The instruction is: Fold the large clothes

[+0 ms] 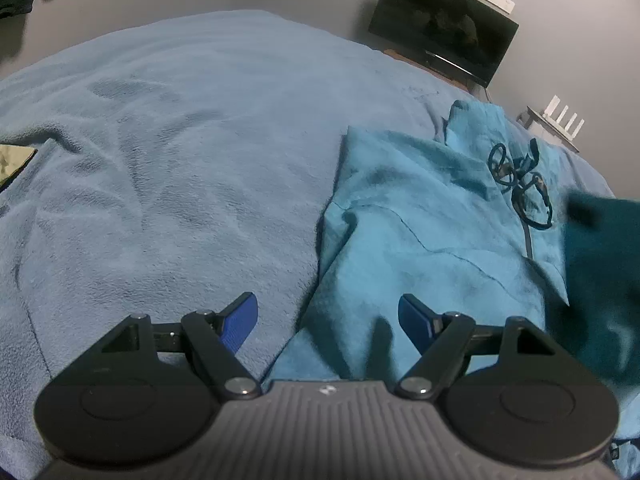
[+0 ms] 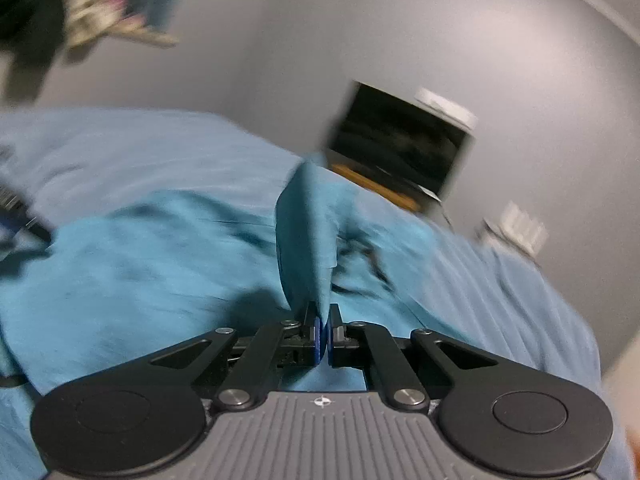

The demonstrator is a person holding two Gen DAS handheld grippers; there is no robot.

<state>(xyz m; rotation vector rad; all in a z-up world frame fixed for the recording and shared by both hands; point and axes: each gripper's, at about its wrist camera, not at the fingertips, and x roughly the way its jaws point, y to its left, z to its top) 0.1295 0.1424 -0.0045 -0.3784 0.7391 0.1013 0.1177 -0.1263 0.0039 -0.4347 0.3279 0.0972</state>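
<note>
Pinching the teal garment (image 2: 306, 232), right tongs (image 2: 323, 334) lift its fold.

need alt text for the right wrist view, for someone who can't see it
The right tongs are shut on a raised fold of a teal garment, which lies spread over a light blue blanket on a bed. Behind it, blurred by motion, a dark screen stands against a grey wall.

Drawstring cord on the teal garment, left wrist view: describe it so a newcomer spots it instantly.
Start at the pale blue blanket covering the bed, then move to the brighter teal garment on its right side. Near the garment's far end lies the drawstring cord, a dark, thin, looped tangle, the only dark line on plain cloth.
</note>
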